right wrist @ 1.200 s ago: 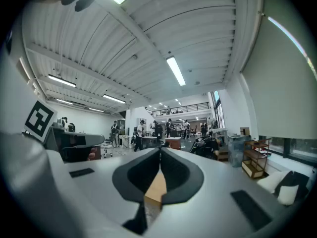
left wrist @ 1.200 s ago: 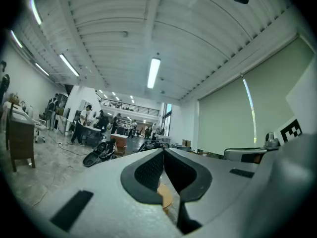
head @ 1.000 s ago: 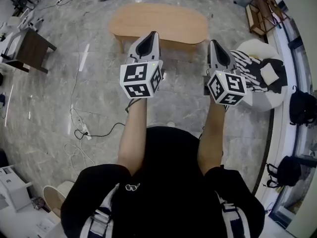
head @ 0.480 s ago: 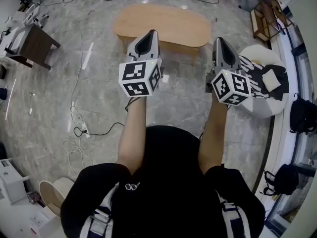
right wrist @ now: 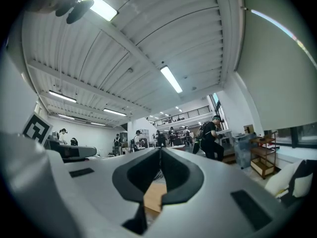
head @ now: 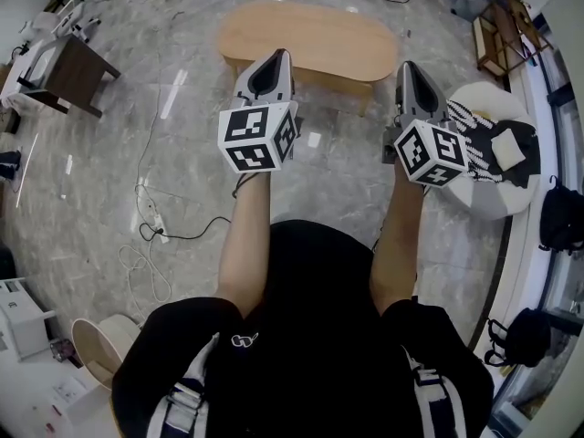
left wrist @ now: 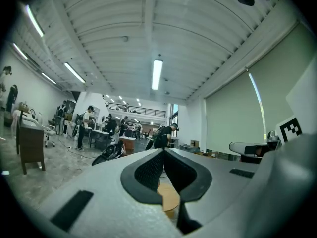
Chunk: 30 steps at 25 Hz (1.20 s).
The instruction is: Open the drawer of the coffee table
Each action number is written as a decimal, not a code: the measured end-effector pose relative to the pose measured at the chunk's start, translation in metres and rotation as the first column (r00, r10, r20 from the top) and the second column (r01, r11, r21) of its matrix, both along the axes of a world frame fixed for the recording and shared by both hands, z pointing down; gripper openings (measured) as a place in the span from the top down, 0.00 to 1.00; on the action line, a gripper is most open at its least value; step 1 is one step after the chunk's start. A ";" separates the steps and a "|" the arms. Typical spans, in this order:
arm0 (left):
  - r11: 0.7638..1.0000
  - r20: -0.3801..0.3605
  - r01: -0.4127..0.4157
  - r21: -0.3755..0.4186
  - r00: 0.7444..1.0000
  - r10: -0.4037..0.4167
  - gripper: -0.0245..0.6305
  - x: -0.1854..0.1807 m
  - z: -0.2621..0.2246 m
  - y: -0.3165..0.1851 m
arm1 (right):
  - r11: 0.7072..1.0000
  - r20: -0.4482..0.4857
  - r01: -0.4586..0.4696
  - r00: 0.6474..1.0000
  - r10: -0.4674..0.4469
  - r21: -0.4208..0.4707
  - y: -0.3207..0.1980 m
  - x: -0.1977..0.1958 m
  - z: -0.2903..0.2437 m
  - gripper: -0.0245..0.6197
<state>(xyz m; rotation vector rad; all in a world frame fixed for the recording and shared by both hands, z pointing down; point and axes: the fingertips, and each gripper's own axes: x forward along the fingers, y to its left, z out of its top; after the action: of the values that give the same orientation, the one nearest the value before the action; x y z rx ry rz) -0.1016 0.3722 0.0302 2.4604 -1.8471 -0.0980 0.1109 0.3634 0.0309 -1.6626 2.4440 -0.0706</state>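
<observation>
Head view: the coffee table [head: 306, 36], an oval with a light wooden top, is seen on the marbled floor [head: 182, 181] ahead of both grippers, lower than them and apart from them. From above, no drawer front can be made out. The left gripper [head: 276, 56] is held before the middle of the table's near edge, and part of that edge is covered by it. The right gripper [head: 409, 66] is held just off the table's right end. Both are pointed about level toward the table, each carried on an outstretched forearm, with a marker cube [head: 258, 137] at the back of each.

In the left gripper view the two dark pads are shown pressed together at their tips with nothing between them; a patch of the wooden top is seen through the opening below. The same is shown in the right gripper view: the jaws are closed, nothing is held, and wood is glimpsed beneath.

Just right of the right gripper a white pouf [head: 488, 203] is found, draped with a striped cloth [head: 470, 135]. Ahead of it and further right a wooden rack [head: 500, 36] is placed. Well to the left of the left gripper a dark side table [head: 71, 69] is set. Cables [head: 151, 235] are strewn on the floor left of the left forearm. Black bags [head: 561, 217] are lined along the right wall.
</observation>
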 end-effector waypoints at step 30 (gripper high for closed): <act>1.000 -0.031 0.016 0.009 0.999 -0.015 0.95 0.003 0.033 -0.049 | 1.000 -0.018 0.003 1.000 -0.003 0.019 -0.047 0.021 0.026 0.94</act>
<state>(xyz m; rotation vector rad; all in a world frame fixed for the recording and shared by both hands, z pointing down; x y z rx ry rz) -0.0986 0.3229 0.0637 2.4365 -1.8579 -0.1459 0.1318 0.3168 0.0568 -1.6593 2.4523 -0.0330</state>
